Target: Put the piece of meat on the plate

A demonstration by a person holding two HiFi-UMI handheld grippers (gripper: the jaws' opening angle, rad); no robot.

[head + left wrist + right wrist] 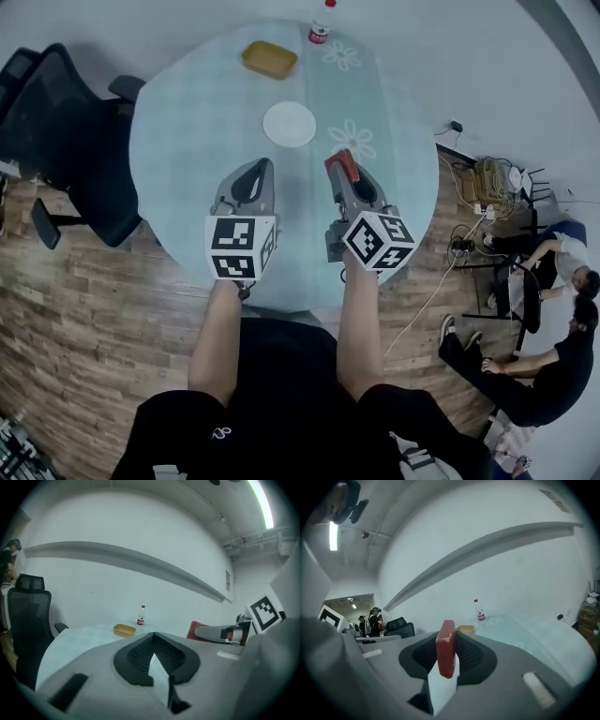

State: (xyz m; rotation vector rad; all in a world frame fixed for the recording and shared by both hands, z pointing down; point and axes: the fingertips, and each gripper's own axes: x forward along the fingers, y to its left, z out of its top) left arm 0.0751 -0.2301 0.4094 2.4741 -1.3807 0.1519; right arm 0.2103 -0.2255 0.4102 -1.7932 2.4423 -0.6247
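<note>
From above the person's head, the round cloth-covered surface [178,141] carries a white plate [289,124] near its middle, with a yellow dish [269,59] and a small bottle [319,33] at the far edge. The right gripper [340,174] has the piece of meat [342,165] pinched at its tip, held over the surface short of the plate. The plate lies ahead of it and a little to the left, just past the tips of both grippers, so I'd reckon the right hand need only go forward and inward to set the meat down. The left gripper [264,167] sits alongside, about as near the plate, carrying nothing. In the left gripper view its fingers [138,656] meet at the tips with nothing between them, and the meat [197,629] shows off to the right as a red corner in the other gripper. In the right gripper view the fingers [474,657] are closed partway, clamped onto the meat [446,648]. It is a dark red, flat slab with what looks like a paler edge, standing on edge with its long axis upright, poking out above and below the pads. The plate doesn't show there.
</note>
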